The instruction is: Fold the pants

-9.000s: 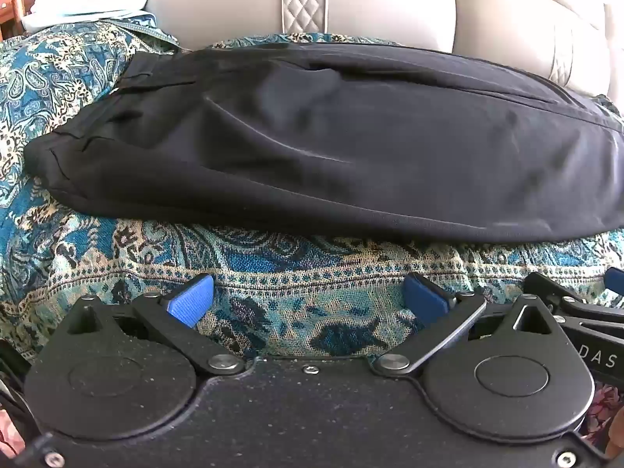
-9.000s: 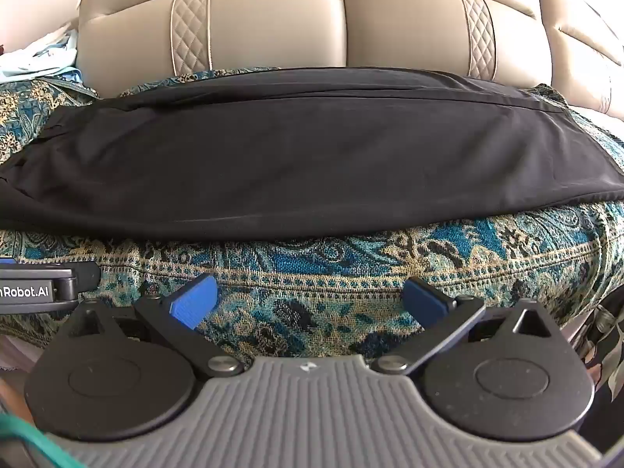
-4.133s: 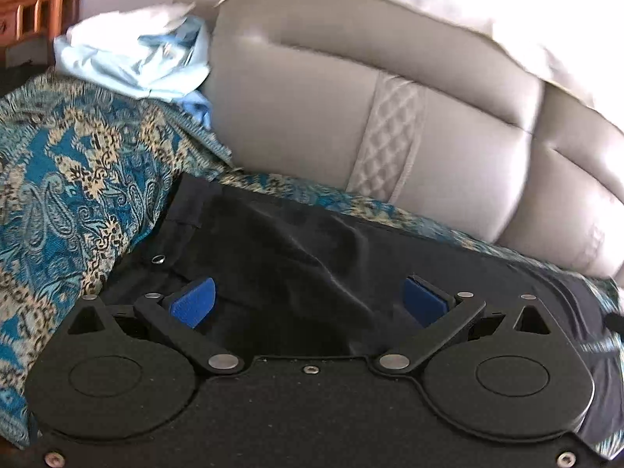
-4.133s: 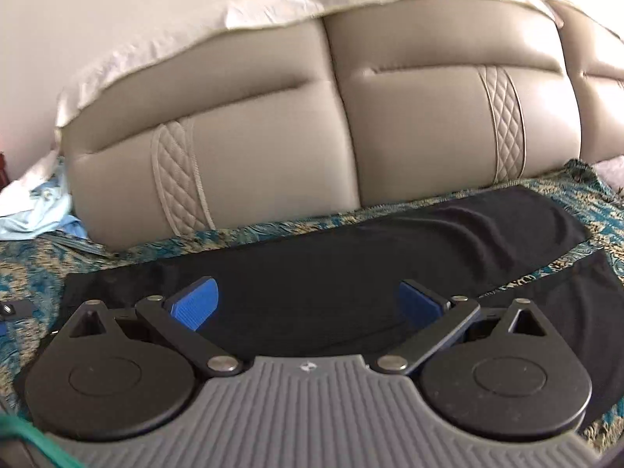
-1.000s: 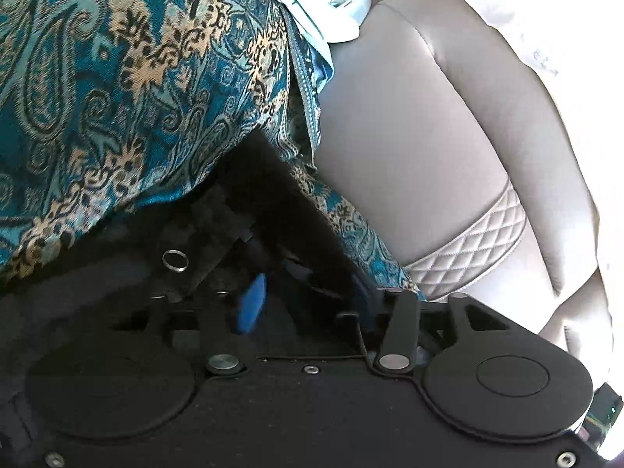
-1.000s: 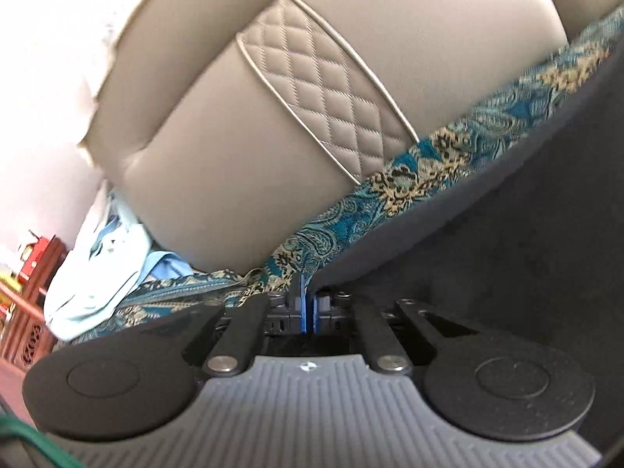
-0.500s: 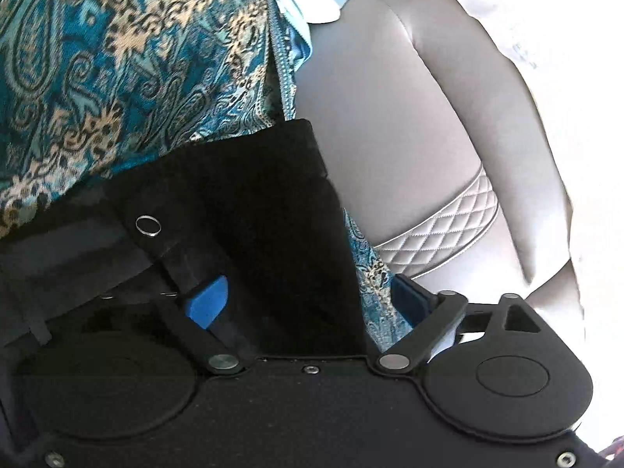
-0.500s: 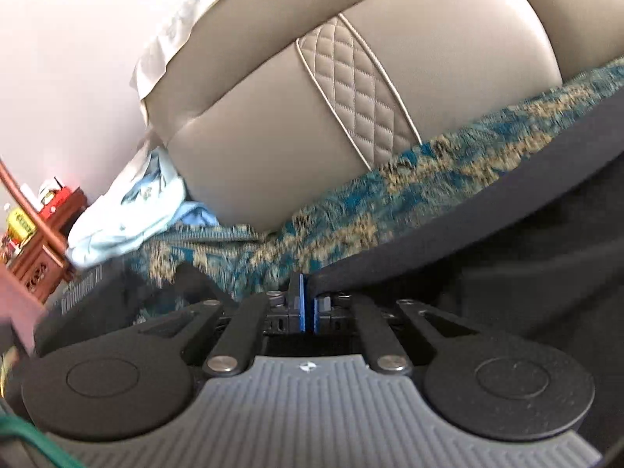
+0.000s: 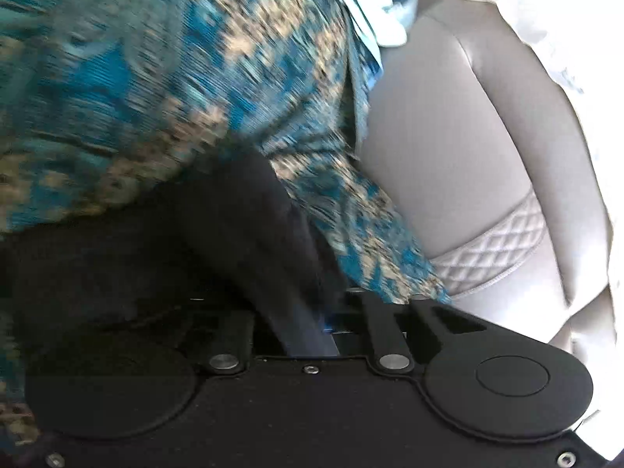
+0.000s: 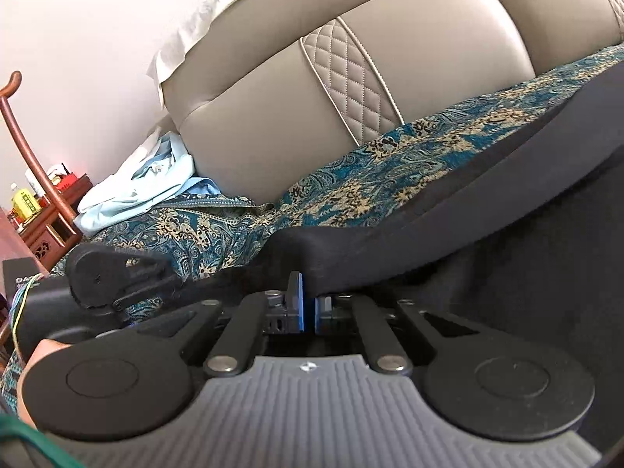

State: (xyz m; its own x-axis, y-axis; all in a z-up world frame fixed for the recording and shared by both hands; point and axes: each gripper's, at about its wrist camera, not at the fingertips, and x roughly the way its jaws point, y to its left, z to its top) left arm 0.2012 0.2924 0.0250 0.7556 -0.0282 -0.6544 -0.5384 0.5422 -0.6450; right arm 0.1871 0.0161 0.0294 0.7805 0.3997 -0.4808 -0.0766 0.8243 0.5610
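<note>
Paisley cover (image 10: 390, 179): pants (image 10: 507, 202) run L–R along backrest; left gripper (image 9: 308, 323) and right gripper (image 10: 308, 308) both just pinched onto pants.

Each fisheye camera sits behind its own gripper, looking forward and down, very close. Both views share the black pants (image 9: 163, 257) and beige headboard (image 10: 280, 124).

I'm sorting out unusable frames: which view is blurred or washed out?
Left wrist view: motion blur smears the paisley bedspread; white cloth is overexposed. Right wrist view: sharp, with fisheye bending of the headboard and a bright wall.
</note>
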